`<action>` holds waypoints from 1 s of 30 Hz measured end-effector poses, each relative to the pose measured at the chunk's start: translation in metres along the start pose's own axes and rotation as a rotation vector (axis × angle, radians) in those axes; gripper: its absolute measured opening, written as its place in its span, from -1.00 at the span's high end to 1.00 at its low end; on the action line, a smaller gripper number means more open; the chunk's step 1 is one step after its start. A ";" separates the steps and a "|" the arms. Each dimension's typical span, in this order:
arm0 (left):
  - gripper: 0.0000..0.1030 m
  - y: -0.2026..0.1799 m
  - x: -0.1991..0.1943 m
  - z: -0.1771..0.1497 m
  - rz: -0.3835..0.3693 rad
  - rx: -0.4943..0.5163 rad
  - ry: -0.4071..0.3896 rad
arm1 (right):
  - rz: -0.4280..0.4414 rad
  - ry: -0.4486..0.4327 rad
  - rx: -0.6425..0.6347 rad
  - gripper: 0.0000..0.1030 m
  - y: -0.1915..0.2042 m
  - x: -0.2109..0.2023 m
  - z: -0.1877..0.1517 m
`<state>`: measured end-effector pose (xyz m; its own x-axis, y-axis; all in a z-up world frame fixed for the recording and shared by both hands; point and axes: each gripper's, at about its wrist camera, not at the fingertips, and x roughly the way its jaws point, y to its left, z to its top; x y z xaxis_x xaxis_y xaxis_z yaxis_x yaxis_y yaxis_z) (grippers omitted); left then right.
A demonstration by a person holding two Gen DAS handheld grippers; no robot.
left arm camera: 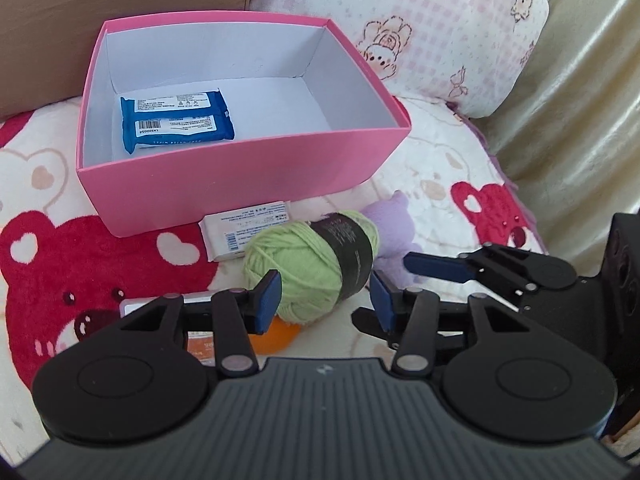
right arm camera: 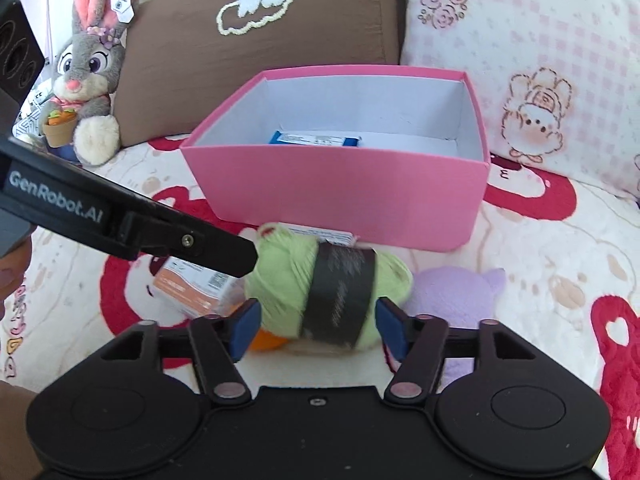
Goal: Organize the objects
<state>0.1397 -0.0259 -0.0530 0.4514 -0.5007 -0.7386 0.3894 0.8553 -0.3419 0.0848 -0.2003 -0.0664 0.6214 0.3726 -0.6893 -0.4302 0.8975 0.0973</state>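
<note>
A green yarn ball (left arm camera: 304,264) with a black label lies on the bear-print blanket in front of the pink box (left arm camera: 240,184). My left gripper (left arm camera: 324,300) stands open around the ball's near end, with a small gap at its right pad. In the right wrist view the yarn ball (right arm camera: 328,292) looks blurred between the open jaws of my right gripper (right arm camera: 320,330); its pads sit close beside the ball, not pressing. One left finger (right arm camera: 224,252) reaches in to the ball's left end. A blue wipes pack (left arm camera: 176,124) lies inside the box.
A white pack (left arm camera: 240,232), a purple plush (right arm camera: 460,296), an orange-and-white carton (right arm camera: 192,292) and an orange thing (left arm camera: 276,336) crowd around the yarn. A brown pillow (right arm camera: 260,40), a pink pillow (right arm camera: 540,60) and a bunny plush (right arm camera: 88,76) stand behind the box (right arm camera: 340,192).
</note>
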 end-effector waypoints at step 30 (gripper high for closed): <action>0.10 0.016 0.043 -0.006 -0.053 0.022 0.040 | 0.043 -0.022 0.069 -0.82 0.001 0.052 0.002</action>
<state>0.1608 -0.0334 -0.0940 0.3974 -0.5393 -0.7424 0.4296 0.8243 -0.3688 0.1181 -0.1797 -0.1003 0.6179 0.4152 -0.6677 -0.4108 0.8946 0.1762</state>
